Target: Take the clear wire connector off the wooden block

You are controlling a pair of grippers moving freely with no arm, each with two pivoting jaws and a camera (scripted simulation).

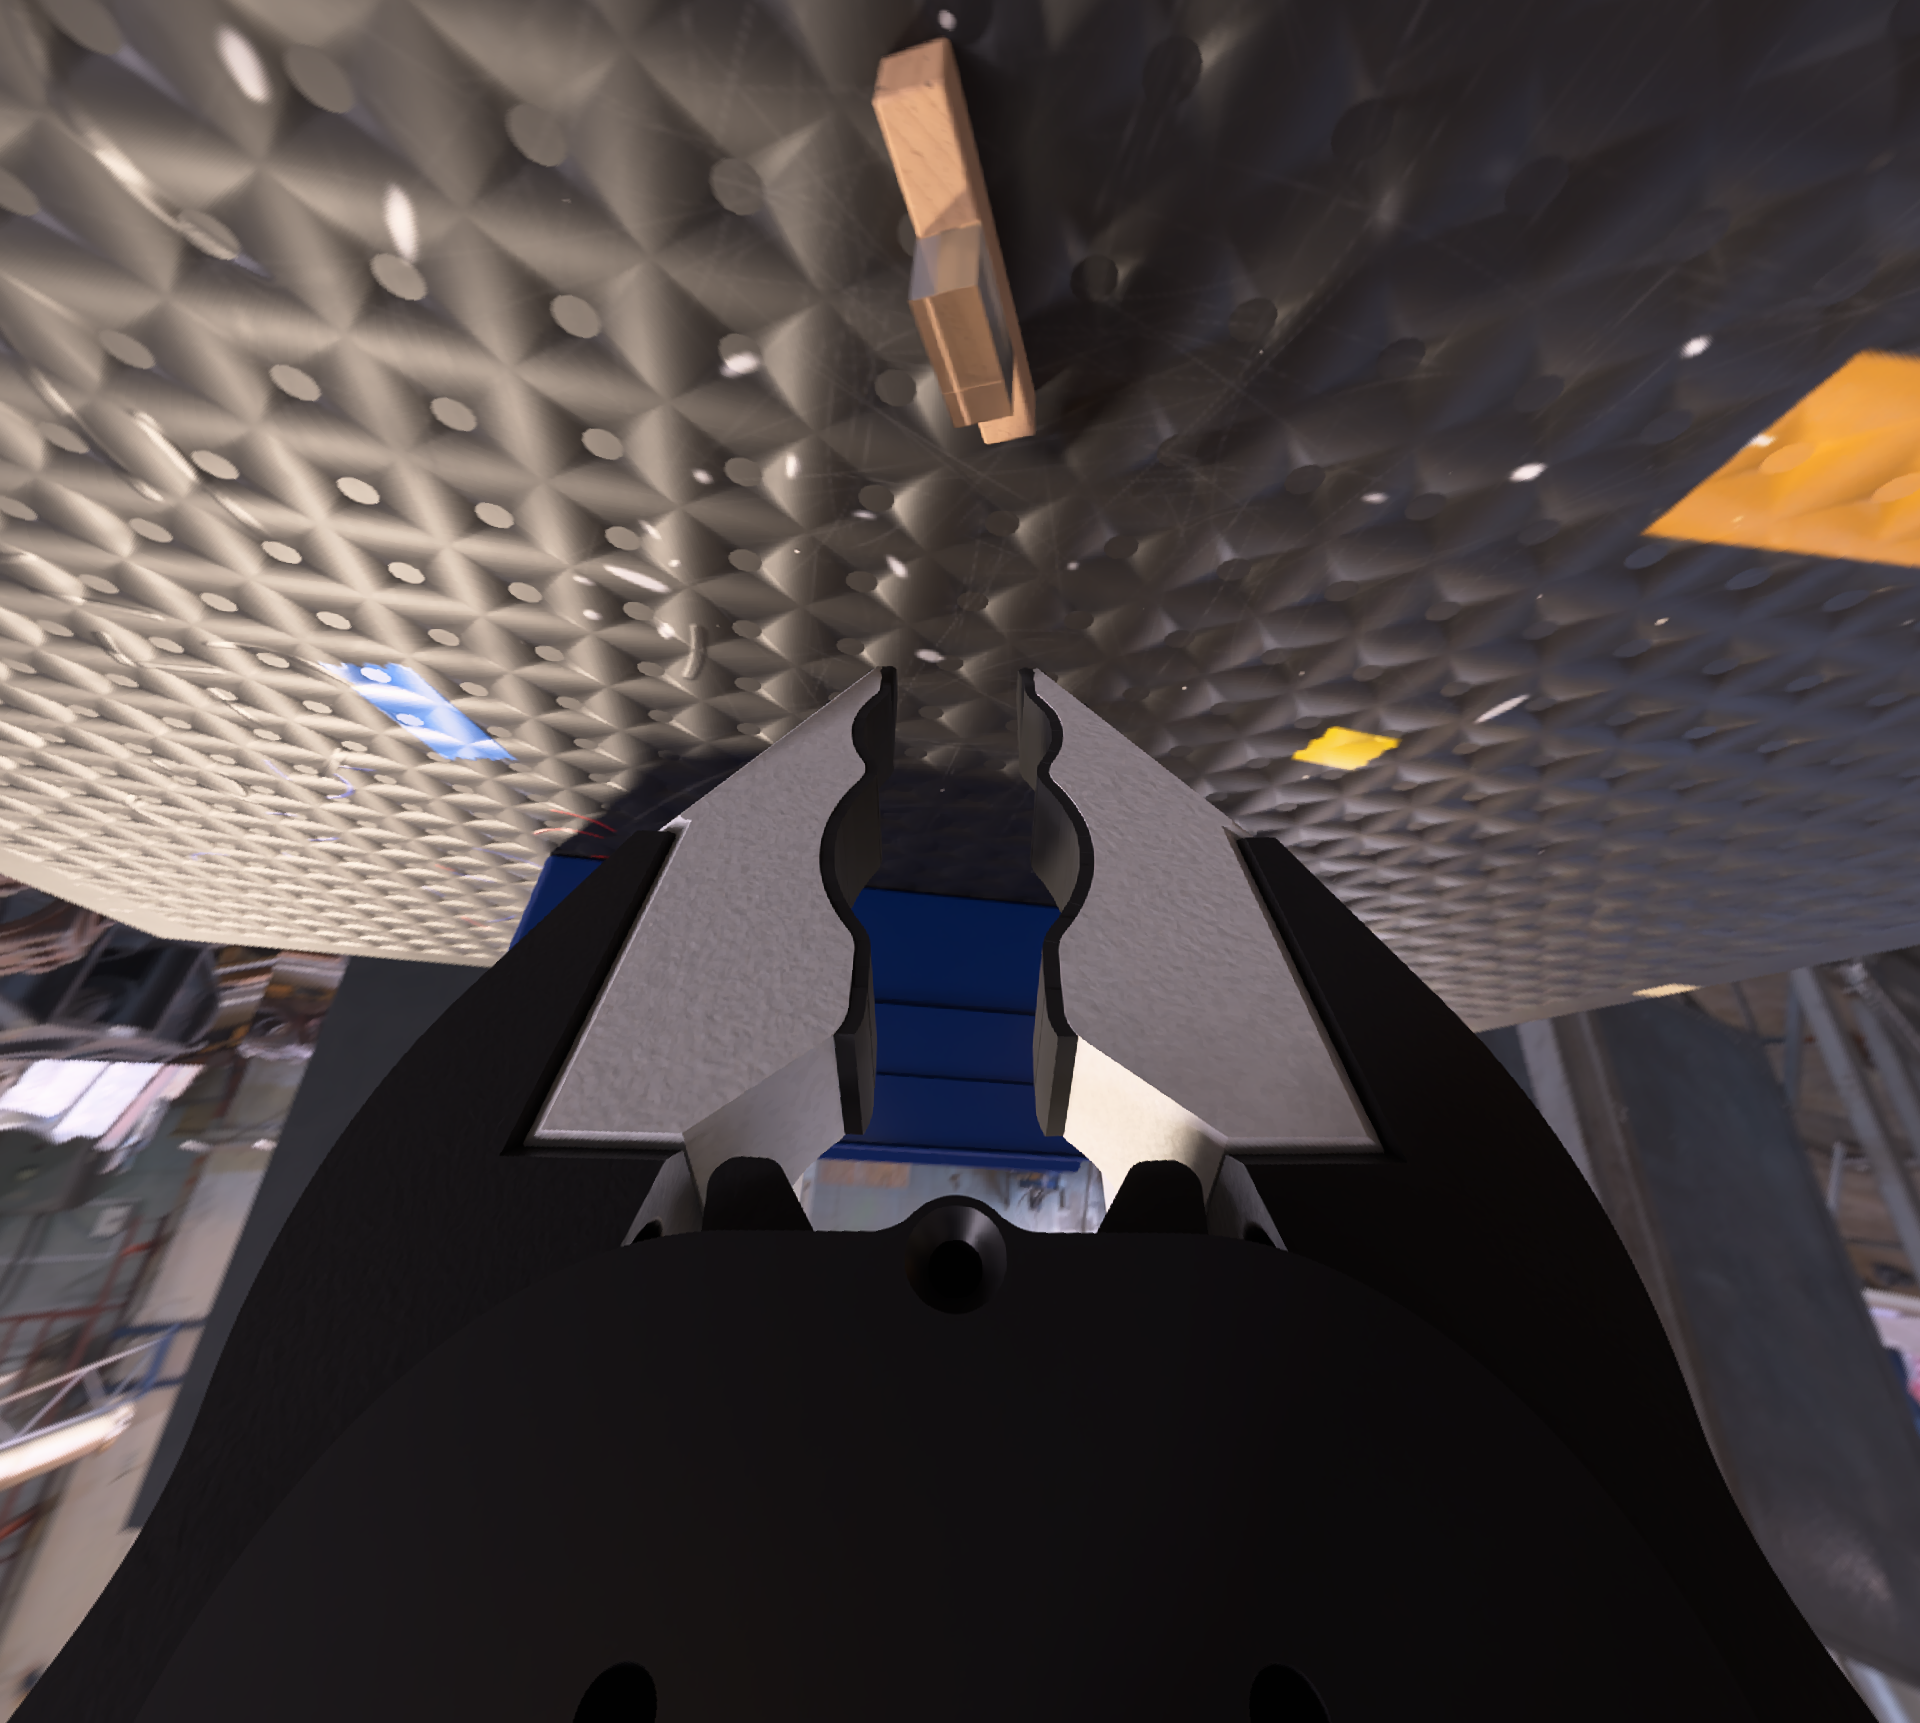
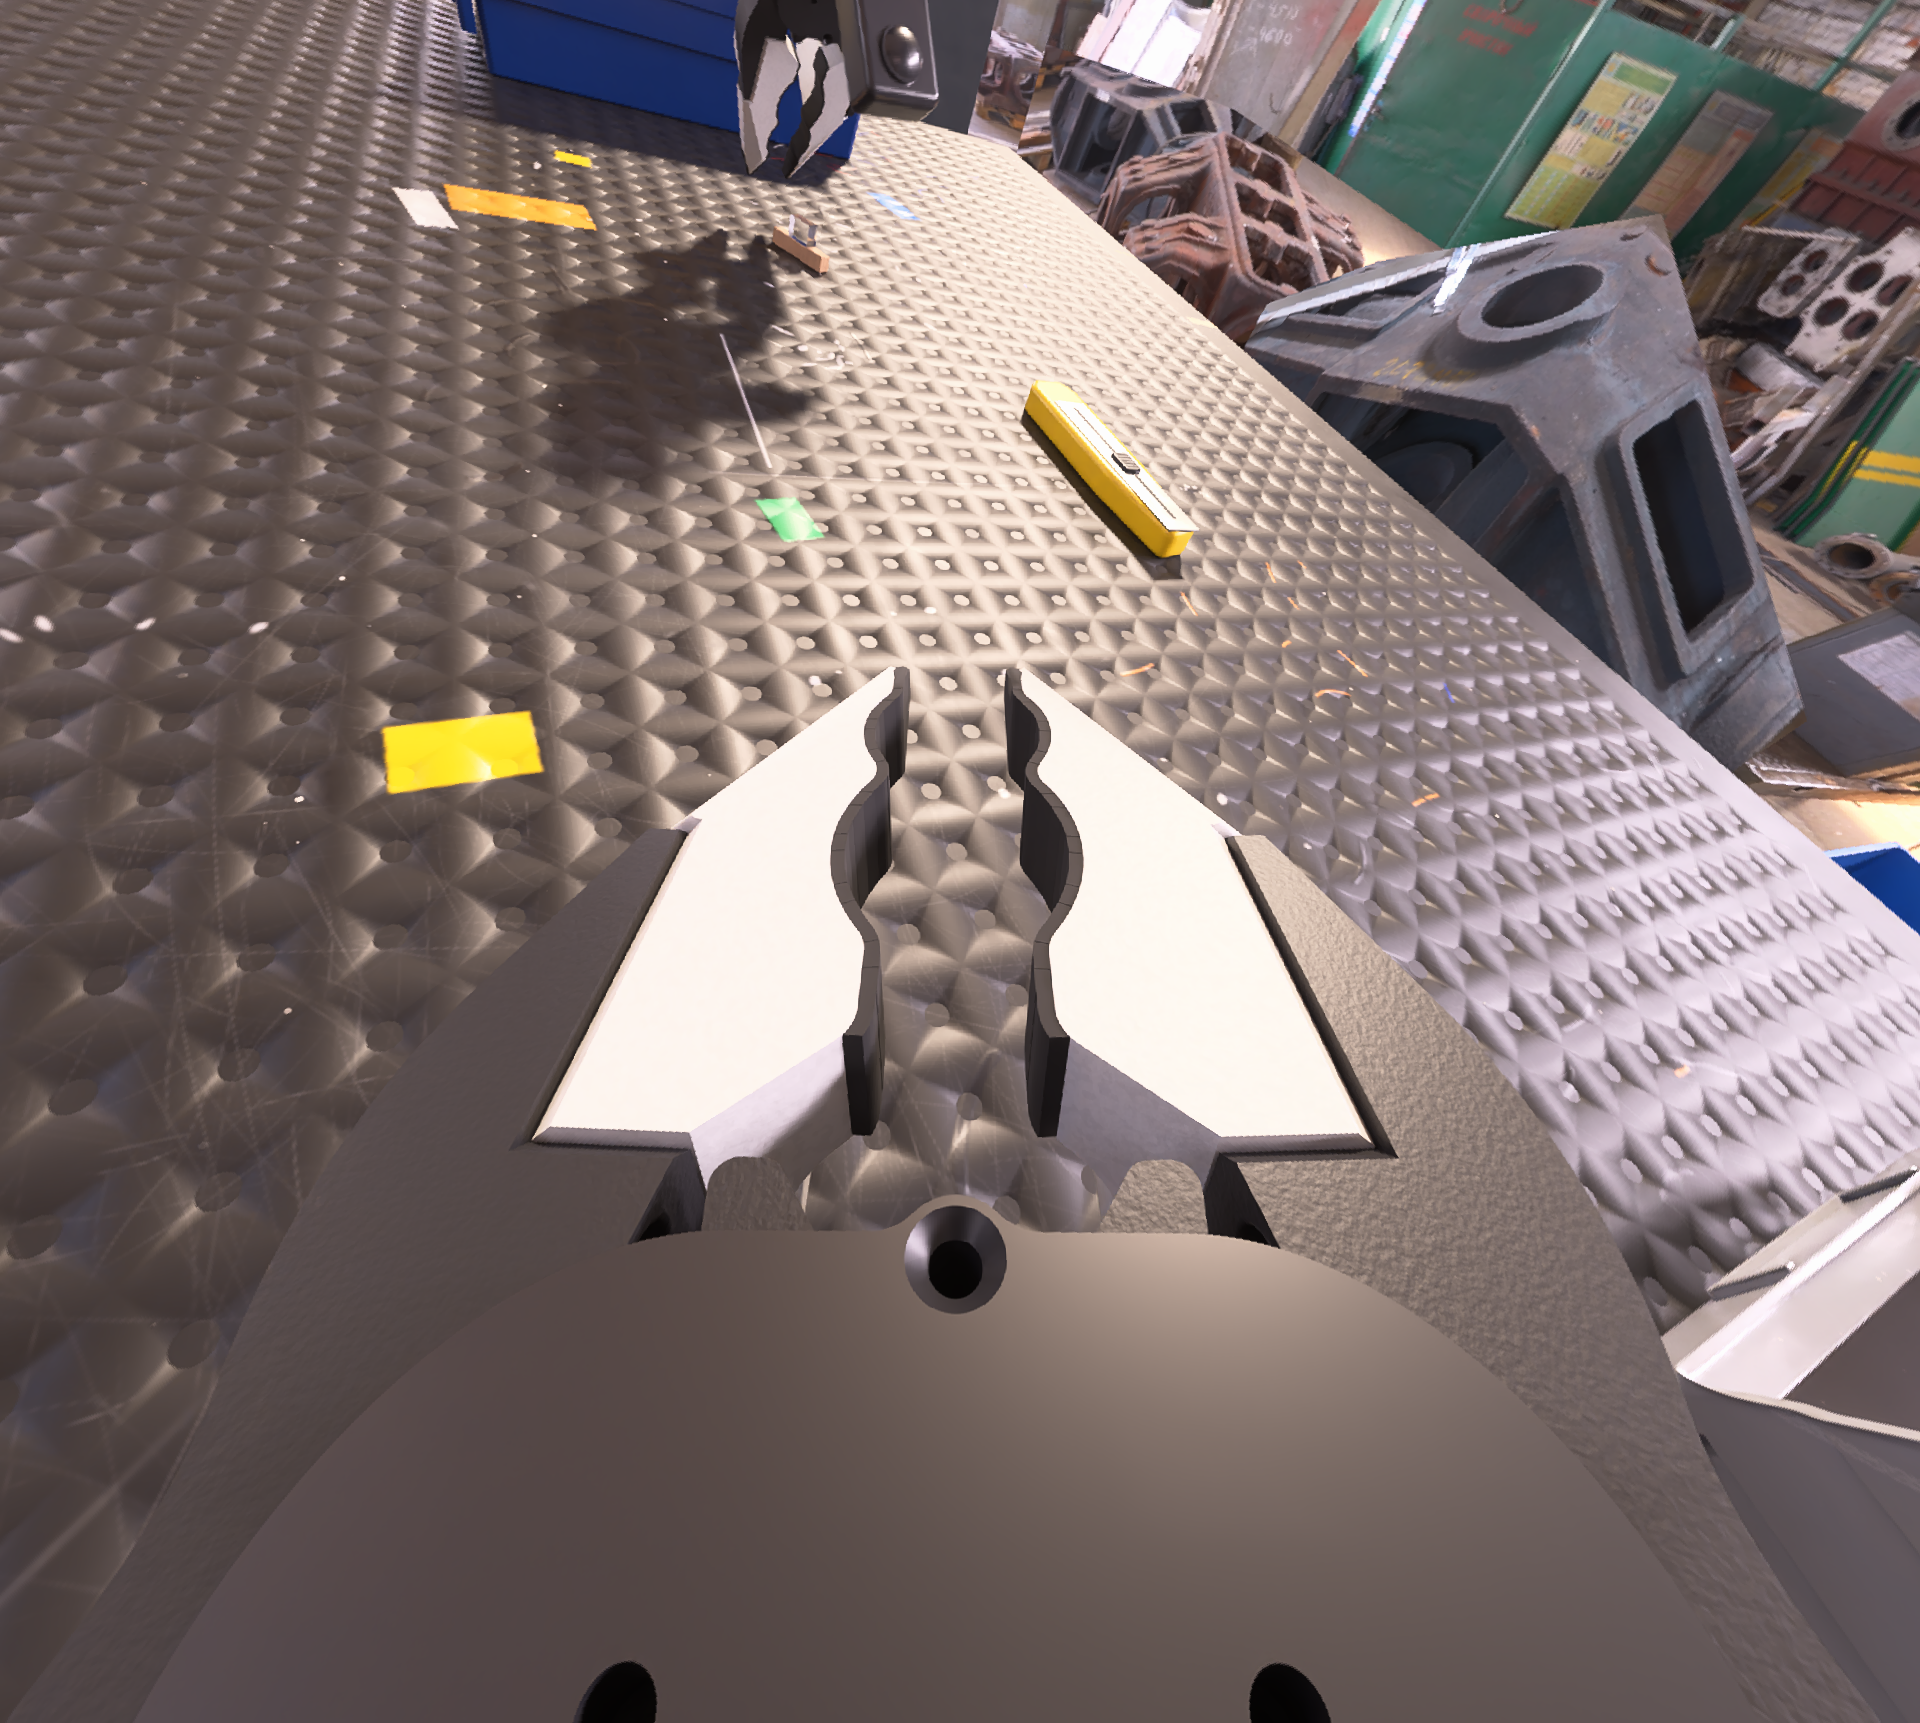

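A long wooden block [image 1: 935, 156] lies flat on the perforated metal table [image 1: 416, 385]. The clear wire connector [image 1: 961, 283] sits on its nearer half. My left gripper [image 1: 957, 678] hovers above the table, short of the block, open and empty. In the right wrist view the block [image 2: 802, 252] with the connector [image 2: 801, 228] is small and far off, with the left gripper [image 2: 781, 156] hanging just beyond it. My right gripper [image 2: 955, 678] is open and empty, low over the table and far from the block.
A blue box [image 2: 613, 0] stands at the table's far edge. A yellow utility knife [image 2: 1108, 466] lies to the right. Yellow [image 2: 462, 748], orange [image 2: 520, 206], green [image 2: 790, 518] and blue [image 1: 421, 709] patches mark the table. Heavy machine parts [image 2: 1538, 426] stand beyond the right edge.
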